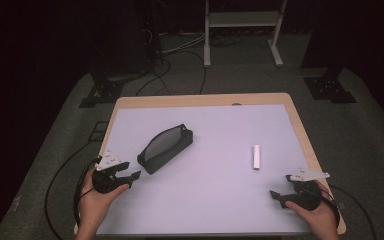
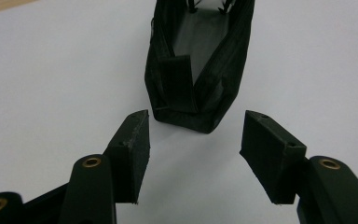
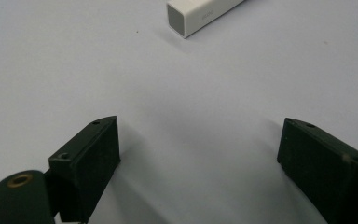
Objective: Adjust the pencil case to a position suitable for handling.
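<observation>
From my left gripper [image 2: 193, 140] camera I see its two black fingers [image 2: 133, 149] rising from the bottom edge, spread apart with nothing between them — just bare pale worktop [image 2: 51, 84]. Directly ahead, just beyond the fingertips and not touching them, lies a black mesh pouch [image 2: 198, 60] with its near end pointing at me. Its top gapes open, so I look down into a greyish inside; a dark flat tab hangs over the near left wall. The pouch runs away toward the top edge — its far end is cut off there. A strip of wood-coloured edge shows at the top left corner.
</observation>
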Demonstrator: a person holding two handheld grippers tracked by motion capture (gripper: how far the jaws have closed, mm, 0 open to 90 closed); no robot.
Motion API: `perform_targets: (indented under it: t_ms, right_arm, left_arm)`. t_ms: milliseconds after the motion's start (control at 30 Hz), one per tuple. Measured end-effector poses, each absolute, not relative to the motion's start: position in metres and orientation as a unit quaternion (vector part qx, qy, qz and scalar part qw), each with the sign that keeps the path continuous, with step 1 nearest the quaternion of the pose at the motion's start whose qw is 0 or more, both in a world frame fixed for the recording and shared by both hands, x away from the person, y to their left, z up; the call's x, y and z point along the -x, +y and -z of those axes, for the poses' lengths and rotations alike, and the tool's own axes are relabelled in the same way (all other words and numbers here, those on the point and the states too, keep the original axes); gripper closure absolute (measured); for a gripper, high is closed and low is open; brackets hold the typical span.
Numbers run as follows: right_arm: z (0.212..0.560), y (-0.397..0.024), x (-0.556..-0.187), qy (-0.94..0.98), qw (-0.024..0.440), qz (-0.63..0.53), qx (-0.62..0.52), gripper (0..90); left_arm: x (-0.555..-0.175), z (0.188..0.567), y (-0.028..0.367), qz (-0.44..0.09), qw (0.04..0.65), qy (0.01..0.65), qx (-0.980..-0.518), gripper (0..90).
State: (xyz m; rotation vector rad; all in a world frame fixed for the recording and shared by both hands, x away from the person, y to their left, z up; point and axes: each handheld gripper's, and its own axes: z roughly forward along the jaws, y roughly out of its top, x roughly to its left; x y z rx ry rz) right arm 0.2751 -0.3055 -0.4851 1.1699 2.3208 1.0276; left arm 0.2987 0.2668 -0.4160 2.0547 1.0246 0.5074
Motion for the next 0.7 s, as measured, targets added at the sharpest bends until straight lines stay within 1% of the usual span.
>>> perform_targets:
  t_ms: [233,700]
  right_arm:
    - [0.485,-0.306,-0.275,0.818,0.172,-0.362,-0.412,11.8]
    - [0.485,-0.306,-0.275,0.818,0.172,-0.362,-0.412,11.8]
  left_arm:
    - [-0.305,0.410,0.265,-0.200,0.389,0.397,-0.807,46.0]
    - [-0.322,0.401,0.255,-0.200,0.399,0.387,-0.807,48.9]
